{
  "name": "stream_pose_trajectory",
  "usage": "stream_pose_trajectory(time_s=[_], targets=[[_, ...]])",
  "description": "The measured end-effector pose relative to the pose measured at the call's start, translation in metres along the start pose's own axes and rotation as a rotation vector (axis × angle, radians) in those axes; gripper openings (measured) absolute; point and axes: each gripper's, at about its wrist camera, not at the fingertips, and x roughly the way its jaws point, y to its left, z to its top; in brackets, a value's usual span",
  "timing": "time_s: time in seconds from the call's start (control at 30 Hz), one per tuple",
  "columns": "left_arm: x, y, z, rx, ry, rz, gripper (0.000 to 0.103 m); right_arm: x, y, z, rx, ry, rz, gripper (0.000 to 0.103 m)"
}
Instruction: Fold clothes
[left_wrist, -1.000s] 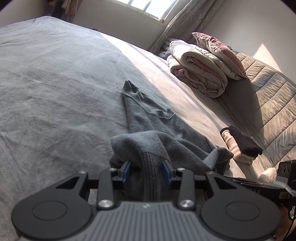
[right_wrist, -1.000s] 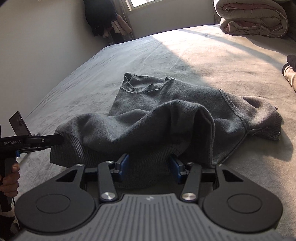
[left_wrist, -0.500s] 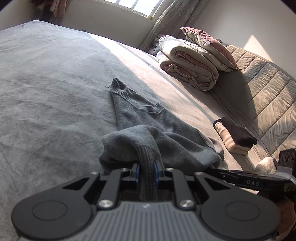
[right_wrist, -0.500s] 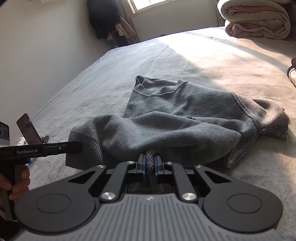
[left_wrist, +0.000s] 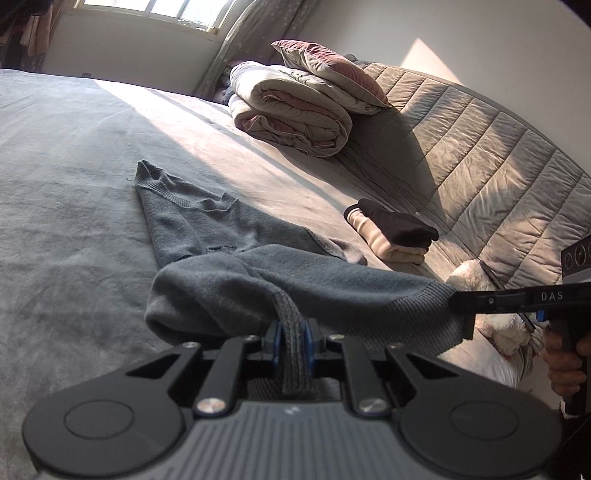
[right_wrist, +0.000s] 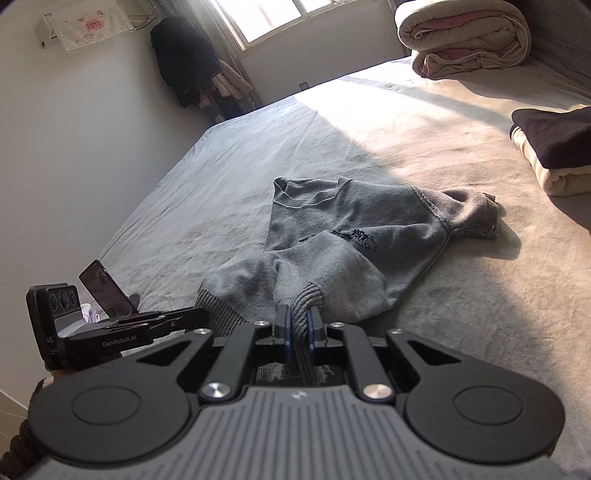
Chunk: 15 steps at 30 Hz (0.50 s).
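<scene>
A grey knit sweater (left_wrist: 207, 229) lies on the grey bed (left_wrist: 66, 192), collar end flat and far from me, near end raised. My left gripper (left_wrist: 291, 332) is shut on its ribbed hem. My right gripper (right_wrist: 298, 325) is shut on the hem further along; it shows at the right of the left wrist view (left_wrist: 458, 299). The sweater (right_wrist: 351, 236) has one sleeve (right_wrist: 472, 210) bunched out to the right. The left gripper also shows at the left of the right wrist view (right_wrist: 195, 317).
A rolled duvet (left_wrist: 291, 110) with a pillow on it lies at the head of the bed by the quilted headboard (left_wrist: 491, 155). A folded stack of black and cream clothes (left_wrist: 391, 232) sits right of the sweater. A white soft toy (left_wrist: 476, 280) lies near the right gripper.
Both grippers closed on the sweater's ribbed hem, then lifted and pulled it back toward me. The hem is now stretched between them, and the body has drawn out longer on the bed.
</scene>
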Motion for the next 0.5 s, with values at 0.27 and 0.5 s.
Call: stream_pose_trajectory(time_s=[0.27, 0.5], targets=[[-0.008, -0.005, -0.010, 0.005, 0.018, 0.006, 0.024, -0.030, -0.039, -0.024, 0.070, 0.010, -0.119, 0.011], [0.000, 0.017, -0.009, -0.107, 0.034, 0.114, 0.049, -0.039, -0.066, -0.048, 0.112, 0.062, -0.229, 0.011]])
